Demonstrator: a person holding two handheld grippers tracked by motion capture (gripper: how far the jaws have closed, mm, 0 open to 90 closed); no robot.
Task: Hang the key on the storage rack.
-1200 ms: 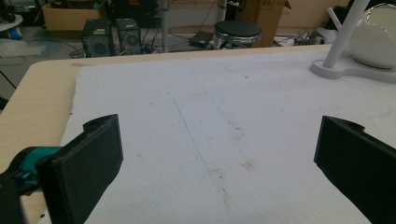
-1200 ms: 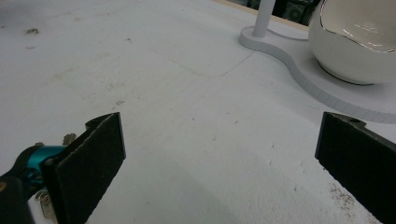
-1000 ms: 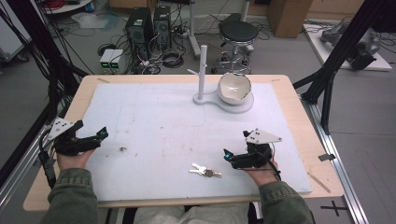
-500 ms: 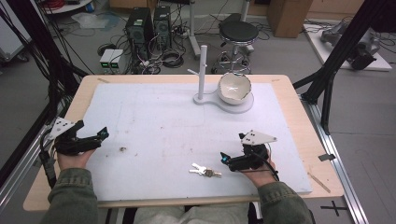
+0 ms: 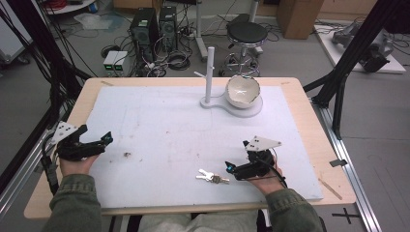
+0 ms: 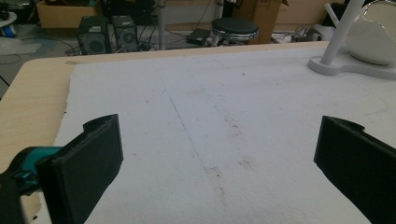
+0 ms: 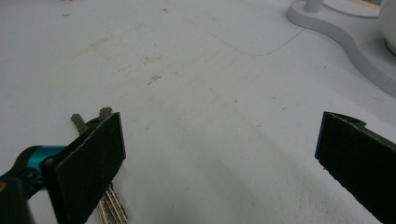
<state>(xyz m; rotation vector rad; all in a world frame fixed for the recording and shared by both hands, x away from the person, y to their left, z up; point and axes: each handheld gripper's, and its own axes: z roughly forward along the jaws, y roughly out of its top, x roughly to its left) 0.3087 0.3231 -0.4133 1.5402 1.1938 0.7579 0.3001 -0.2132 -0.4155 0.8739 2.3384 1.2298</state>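
Note:
A bunch of silver keys (image 5: 212, 177) lies flat on the white mat near the table's front edge. My right gripper (image 5: 237, 156) rests just right of it, open, with nothing between its jaws. In the right gripper view the keys (image 7: 112, 205) lie partly behind the left jaw of my right gripper (image 7: 219, 144), outside the gap. My left gripper (image 5: 98, 138) sits at the mat's left edge, open and empty. The left gripper view looks past my left gripper (image 6: 219, 149) over bare mat.
A white stand with an upright peg (image 5: 209, 77) and a white bowl (image 5: 242, 90) on its base stands at the back centre of the mat (image 5: 159, 121). The wooden table edge (image 5: 309, 116) borders the mat. A small dark speck (image 5: 127, 155) lies near the left gripper.
My right gripper has crept a little leftward, closer to the keys. The left gripper and the keys have stayed put.

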